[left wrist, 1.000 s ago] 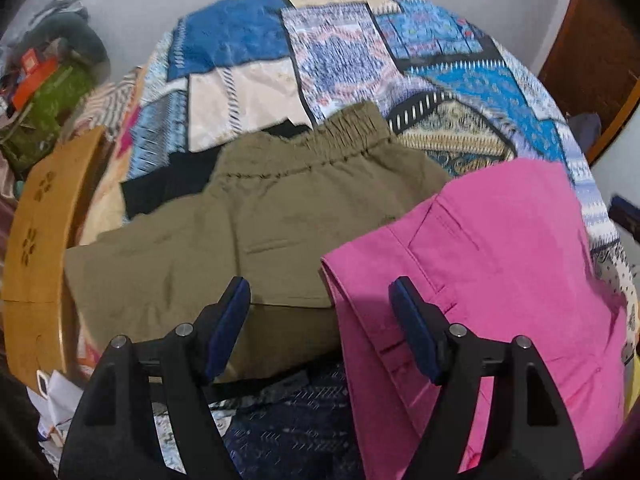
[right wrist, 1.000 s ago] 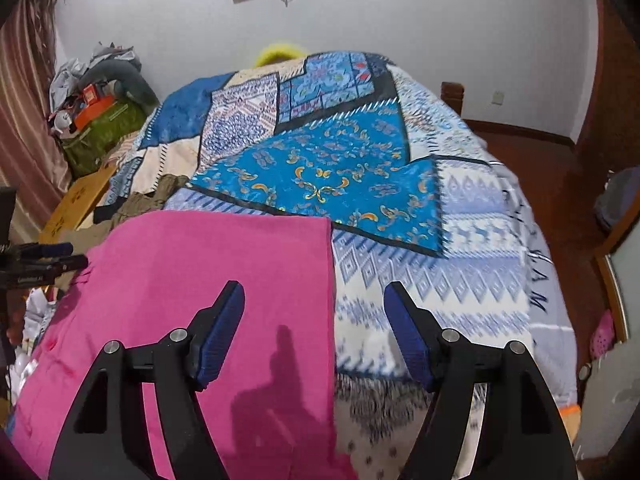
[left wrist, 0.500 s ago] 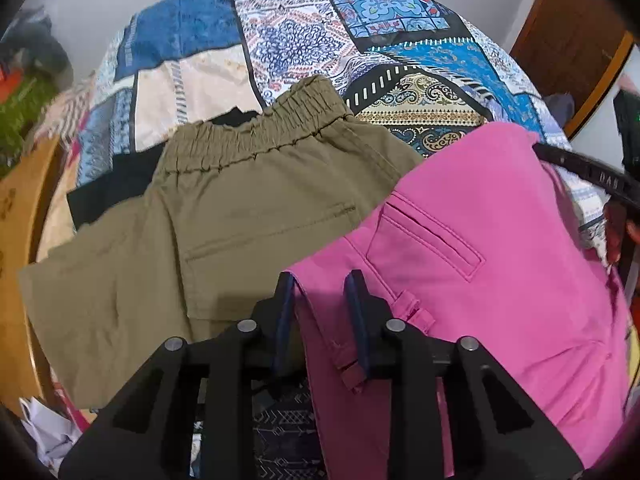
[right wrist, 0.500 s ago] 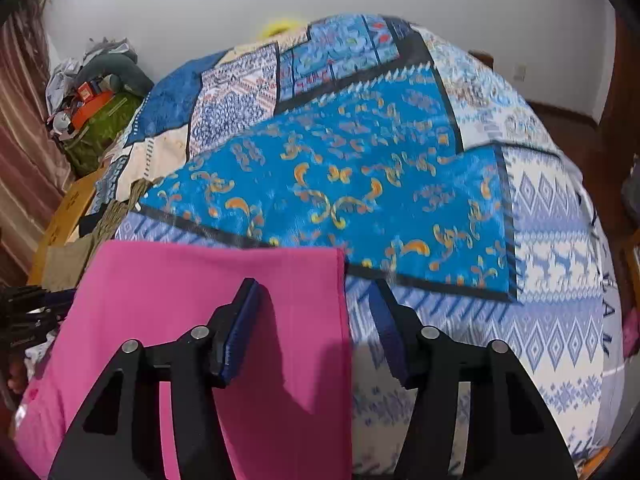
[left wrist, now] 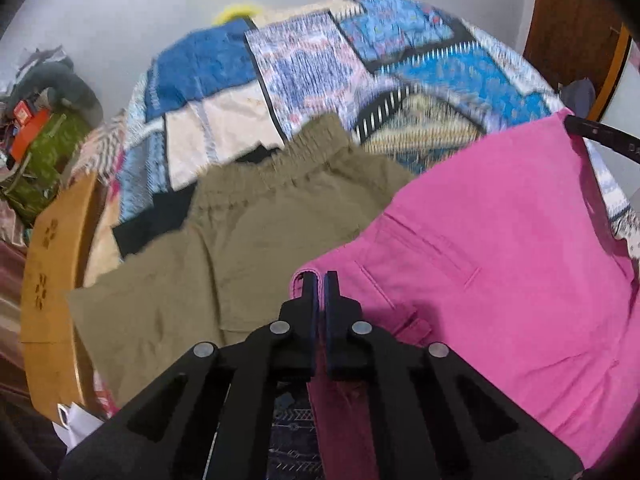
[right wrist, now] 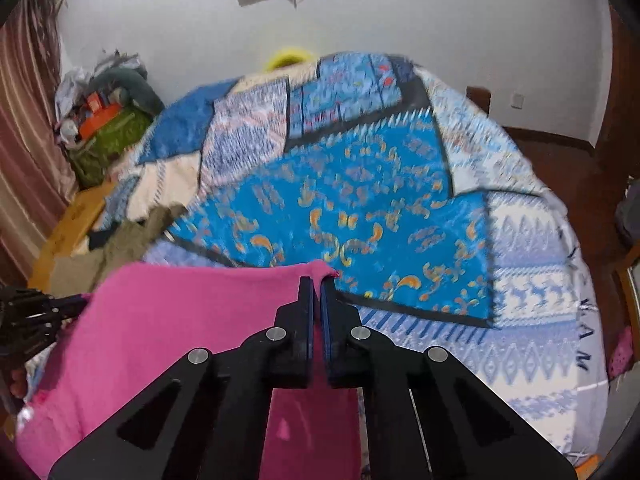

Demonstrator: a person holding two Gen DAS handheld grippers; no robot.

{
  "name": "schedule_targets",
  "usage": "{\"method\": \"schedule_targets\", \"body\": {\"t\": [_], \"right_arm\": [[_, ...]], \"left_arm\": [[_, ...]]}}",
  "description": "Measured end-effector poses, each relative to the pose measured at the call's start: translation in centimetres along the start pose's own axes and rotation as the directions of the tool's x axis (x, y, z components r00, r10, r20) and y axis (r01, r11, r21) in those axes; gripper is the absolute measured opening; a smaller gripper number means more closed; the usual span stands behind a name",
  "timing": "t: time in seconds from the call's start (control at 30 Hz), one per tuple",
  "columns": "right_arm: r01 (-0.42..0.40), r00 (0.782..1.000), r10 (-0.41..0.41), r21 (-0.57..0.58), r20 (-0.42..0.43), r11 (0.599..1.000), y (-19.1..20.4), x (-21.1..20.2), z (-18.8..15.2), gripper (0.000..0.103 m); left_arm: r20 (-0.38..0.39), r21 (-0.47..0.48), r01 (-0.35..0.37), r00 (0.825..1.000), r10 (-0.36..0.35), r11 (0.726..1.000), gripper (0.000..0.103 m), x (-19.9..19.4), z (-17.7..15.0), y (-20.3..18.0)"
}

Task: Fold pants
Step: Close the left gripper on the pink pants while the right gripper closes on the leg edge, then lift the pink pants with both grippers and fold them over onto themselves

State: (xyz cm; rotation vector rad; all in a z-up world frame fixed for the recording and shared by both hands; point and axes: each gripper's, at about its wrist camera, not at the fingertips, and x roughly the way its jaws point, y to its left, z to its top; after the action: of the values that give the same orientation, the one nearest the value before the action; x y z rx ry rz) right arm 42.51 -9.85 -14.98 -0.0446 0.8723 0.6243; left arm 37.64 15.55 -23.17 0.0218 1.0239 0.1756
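The pink pants (left wrist: 500, 248) lay spread across the near part of the bed, over its patchwork quilt (right wrist: 360, 208), with a welt back pocket showing in the left wrist view. The left claw (left wrist: 319, 280) had just been closing, and its jaws were pinched together on the pants' near-left corner at the waistband, pink cloth folded up between the pads. The right claw (right wrist: 317, 284) had likewise just been closing and gripped the opposite corner, the one nearest the bare blue quilt, with the fabric edge raised off the bed there. In the right wrist view the left claw appeared as a dark shape at the pants' far left edge.

Just beside the pink pants, to their left and partly under their edge, lay olive shorts (left wrist: 240, 248) with an elastic waistband, resting on a black garment (left wrist: 160, 220). A curved wooden bed frame (left wrist: 52, 280) bordered that side. Beyond it, against the white wall (right wrist: 400, 12), sat a heap of clutter with a green bag (right wrist: 108, 140). A brownish curtain (right wrist: 24, 128) hung at the left.
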Motion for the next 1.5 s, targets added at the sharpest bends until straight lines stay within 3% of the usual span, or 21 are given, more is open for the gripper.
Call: {"method": "schedule_targets", "body": {"t": [0.17,0.3,0.53,1.1,1.5], "right_arm": [[-0.002,0.991,0.003,-0.002,0.133,1.000,0.4,-5.9,1.8,0.003],[0.030,0.973,-0.024,-0.023,0.230,0.999,1.1,-10.8,2.9,0.003],[0.044,0.959,-0.035,-0.025,0.281,0.999,1.9,-15.6,1.6,0.002],[0.017,0.972,-0.011,-0.022,0.235,1.000,5.4,-23.1,-9.4,0.003],[0.005,0.995,-0.011,0.055,0.097,0.998,5.8,-22.5,-17.6,0.003]], "left_arm": [[0.101,-0.021,0.017,0.995,-0.015,1.000,0.002,-4.4,2.3,-0.2],[0.204,-0.006,0.041,0.978,-0.039,0.999,0.002,-9.2,3.9,-1.2],[0.264,0.052,0.063,0.962,-0.075,0.997,0.002,-14.7,3.0,-2.9],[0.258,0.159,0.074,0.959,-0.114,0.985,0.002,-19.6,-8.7,-5.2],[0.173,0.204,0.150,0.967,-0.187,0.967,0.002,-18.7,-15.4,-5.4]]}}
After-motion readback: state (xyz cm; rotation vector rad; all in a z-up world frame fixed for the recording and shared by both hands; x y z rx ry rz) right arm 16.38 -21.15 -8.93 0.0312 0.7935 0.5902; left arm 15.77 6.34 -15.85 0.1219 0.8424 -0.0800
